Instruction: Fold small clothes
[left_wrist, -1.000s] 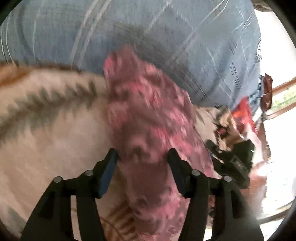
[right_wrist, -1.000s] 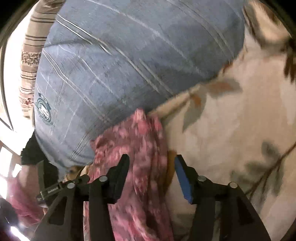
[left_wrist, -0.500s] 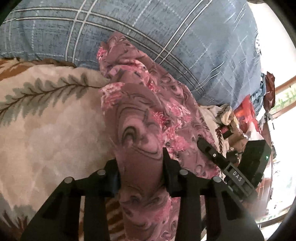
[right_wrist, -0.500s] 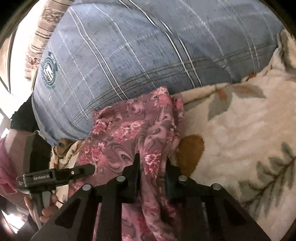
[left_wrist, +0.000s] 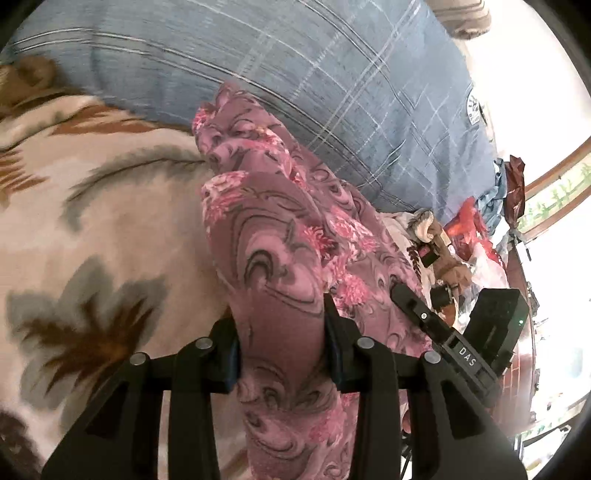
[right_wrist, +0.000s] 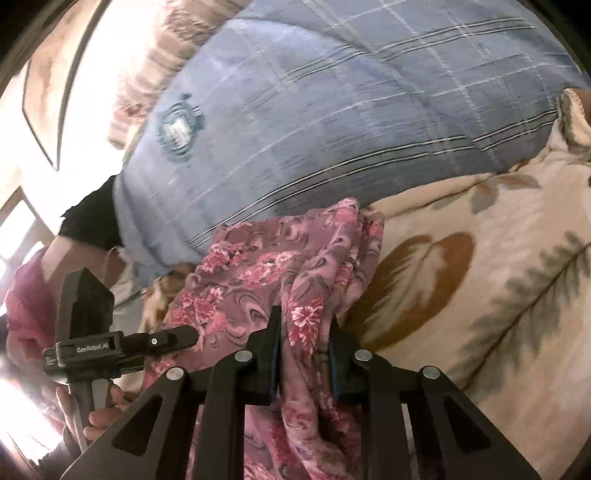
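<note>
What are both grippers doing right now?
Left gripper: shut on the pink cloth.
Right gripper: shut on the same cloth.

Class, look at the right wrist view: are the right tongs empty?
No: the right tongs are clamped on a fold of the pink floral garment.

"DAS" in white on right gripper (left_wrist: 466, 354) body, left wrist view. "GenRobot.AI" on left gripper (right_wrist: 92, 349) body, right wrist view. Pillow (right_wrist: 332, 110) emblem unreadable.
</note>
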